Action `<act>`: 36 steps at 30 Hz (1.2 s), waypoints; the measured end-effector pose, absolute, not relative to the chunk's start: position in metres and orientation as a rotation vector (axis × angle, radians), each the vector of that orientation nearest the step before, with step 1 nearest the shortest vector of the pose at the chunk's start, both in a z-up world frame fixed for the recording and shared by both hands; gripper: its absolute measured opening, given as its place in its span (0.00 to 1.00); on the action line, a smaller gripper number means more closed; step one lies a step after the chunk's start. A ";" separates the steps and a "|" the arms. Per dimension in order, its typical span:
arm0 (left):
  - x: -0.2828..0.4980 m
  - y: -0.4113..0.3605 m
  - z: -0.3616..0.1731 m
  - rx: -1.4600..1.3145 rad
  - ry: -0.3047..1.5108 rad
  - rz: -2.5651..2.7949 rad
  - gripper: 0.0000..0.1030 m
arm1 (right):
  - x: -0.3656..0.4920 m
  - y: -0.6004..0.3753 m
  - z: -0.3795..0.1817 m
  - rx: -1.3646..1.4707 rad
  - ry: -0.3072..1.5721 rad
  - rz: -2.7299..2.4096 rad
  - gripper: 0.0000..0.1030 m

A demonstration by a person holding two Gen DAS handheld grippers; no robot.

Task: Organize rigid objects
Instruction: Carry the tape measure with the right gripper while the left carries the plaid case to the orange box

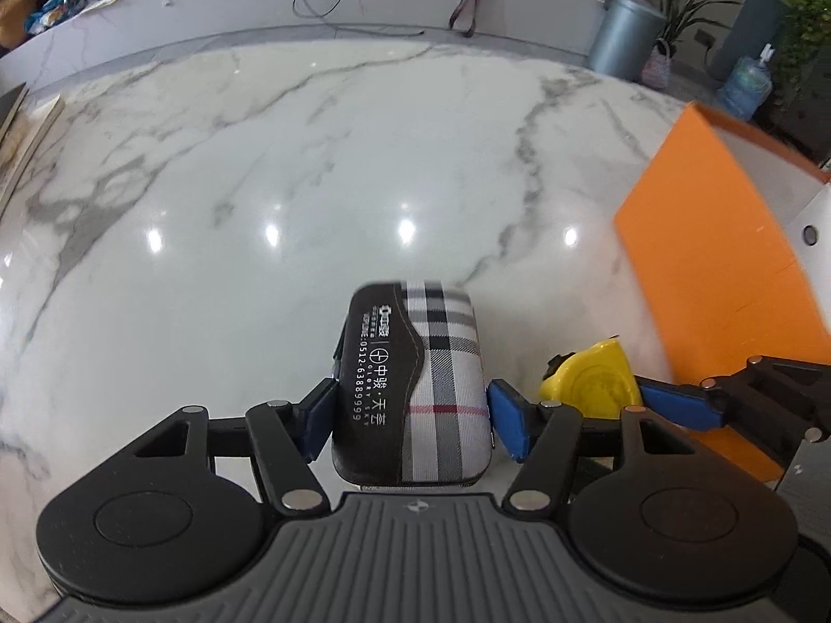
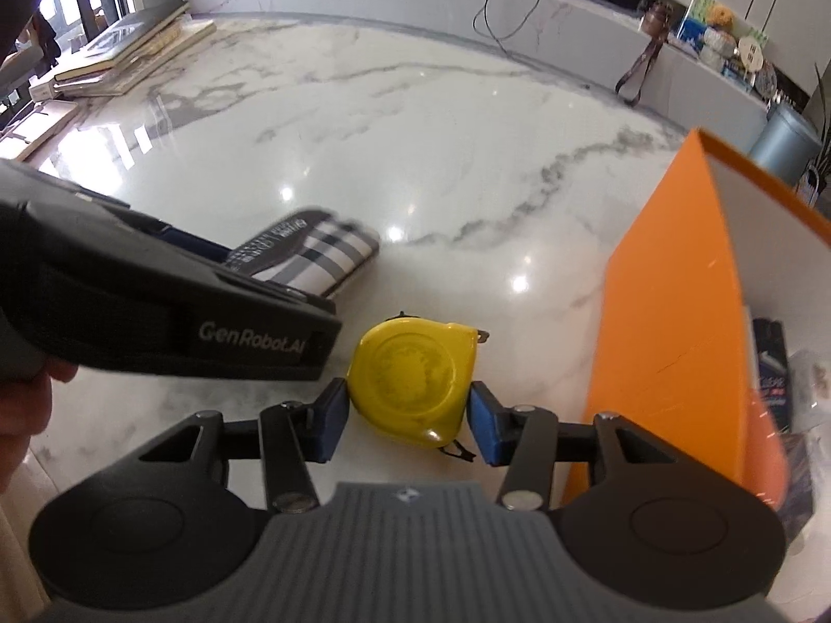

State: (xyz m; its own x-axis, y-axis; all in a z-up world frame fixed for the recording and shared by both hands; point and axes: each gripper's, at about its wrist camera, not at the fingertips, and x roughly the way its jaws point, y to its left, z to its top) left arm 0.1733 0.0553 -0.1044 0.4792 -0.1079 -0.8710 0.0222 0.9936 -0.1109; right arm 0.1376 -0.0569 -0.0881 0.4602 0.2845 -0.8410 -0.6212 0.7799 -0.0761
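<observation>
The left tongs point(image 1: 410, 415) are clamping a rectangular zippered case with a black leather-look panel and grey plaid fabric point(image 1: 413, 384), both blue pads point(image 1: 506, 428) pressing its long sides. The case is sitting at lower centre of the left wrist view, on the glossy white marble worktop with grey veins point(image 1: 311, 156). In the right wrist view the same case point(image 2: 317, 254) is showing at centre left, partly hidden behind the black body of the left tool, with part of a person's hand point(image 2: 26, 415) showing at the left edge.

The right tongs point(image 2: 402, 423) are closing narrowly on a round-cornered yellow plastic tape measure point(image 2: 413, 381) lying flat on the worktop at lower centre of that view; the blue pads are sitting against its left and right sides. From the left wrist view the tape measure point(image 1: 589, 381) is lying just right of the case, apart from it.

An open orange cardboard box with a pale inside point(image 2: 670, 322) is standing along the right of both views, near the tape measure; some packaged items are lying inside it, too blurred to identify.
</observation>
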 end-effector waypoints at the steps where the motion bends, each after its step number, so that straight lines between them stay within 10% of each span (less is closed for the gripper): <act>1: 0.173 0.055 -0.101 -0.096 1.063 -0.086 0.70 | 0.136 -0.058 -0.085 -0.405 0.927 0.578 0.48; 36: 0.160 -0.102 0.002 0.008 0.871 -0.414 0.70 | 0.137 -0.257 0.031 -0.166 0.738 0.364 0.48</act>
State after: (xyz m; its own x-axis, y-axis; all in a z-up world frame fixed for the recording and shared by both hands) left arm 0.1596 -0.1021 0.0021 0.5699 -0.3492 -0.7438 0.3560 0.9208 -0.1595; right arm 0.1368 -0.2573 0.0305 0.6809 0.2650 -0.6828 -0.3806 0.9245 -0.0208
